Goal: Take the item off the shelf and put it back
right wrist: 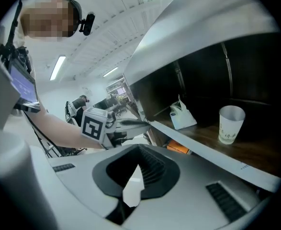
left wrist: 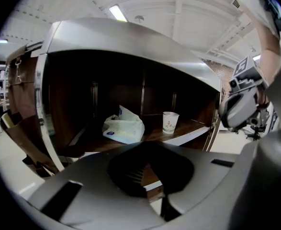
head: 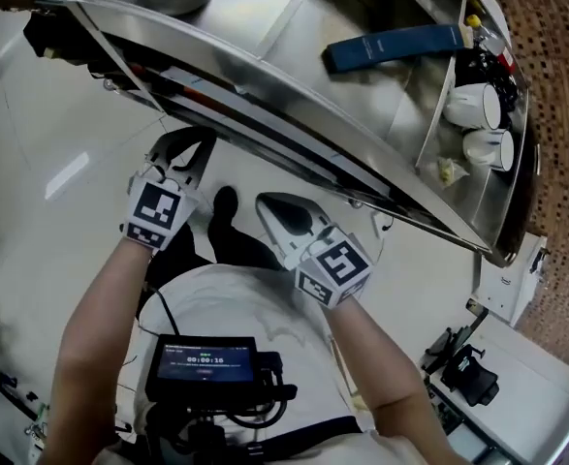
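**A:** Status?

**B:** Dark wooden shelf with steel top (left wrist: 130,37), nothing taken yet. My left gripper (left wrist: 150,174) and right gripper (right wrist: 138,176) are both clenched, empty. Crumpled white plastic bag (left wrist: 123,127) and white paper cup (left wrist: 170,122) sit on the board (either could be the item).

**A:** Next?

**B:** Spread the jaws first, then go in under the lip.

Head view looks steeply down; both gripper views face the shelf (left wrist: 186,136).

One shelf (head: 294,66), three cups (head: 473,107) (head: 488,148) (left wrist: 170,122), one blue box (head: 395,46), one white bag (left wrist: 123,128), two claws (head: 192,143) (head: 269,204)
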The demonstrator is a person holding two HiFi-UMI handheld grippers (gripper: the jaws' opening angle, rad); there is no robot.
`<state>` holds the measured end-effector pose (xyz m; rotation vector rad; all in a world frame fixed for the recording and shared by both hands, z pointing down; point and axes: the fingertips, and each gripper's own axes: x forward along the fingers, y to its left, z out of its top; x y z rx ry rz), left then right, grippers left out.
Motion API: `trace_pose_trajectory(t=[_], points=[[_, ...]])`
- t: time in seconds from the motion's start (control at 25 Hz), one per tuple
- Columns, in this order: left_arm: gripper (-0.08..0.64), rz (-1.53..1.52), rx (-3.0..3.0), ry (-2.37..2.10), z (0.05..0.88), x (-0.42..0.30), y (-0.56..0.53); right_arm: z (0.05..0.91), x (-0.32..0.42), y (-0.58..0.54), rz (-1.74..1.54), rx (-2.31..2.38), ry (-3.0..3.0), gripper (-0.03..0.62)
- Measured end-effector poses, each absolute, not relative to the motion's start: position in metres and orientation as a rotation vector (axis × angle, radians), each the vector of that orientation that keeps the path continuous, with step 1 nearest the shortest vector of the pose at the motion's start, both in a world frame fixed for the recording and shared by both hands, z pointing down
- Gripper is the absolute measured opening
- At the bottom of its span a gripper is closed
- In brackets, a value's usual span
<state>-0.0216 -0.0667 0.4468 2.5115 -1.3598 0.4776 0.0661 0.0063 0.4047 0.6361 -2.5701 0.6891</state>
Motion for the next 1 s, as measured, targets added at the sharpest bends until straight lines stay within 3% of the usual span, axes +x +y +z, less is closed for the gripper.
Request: trace_pose_trajectory(t=[1.0], points=[[0.005,0.218,2.659,-1.136,0.287,-0.027,0.017,0.265,0.057,-0.005,0.492,0.663,-2.948,0.005]])
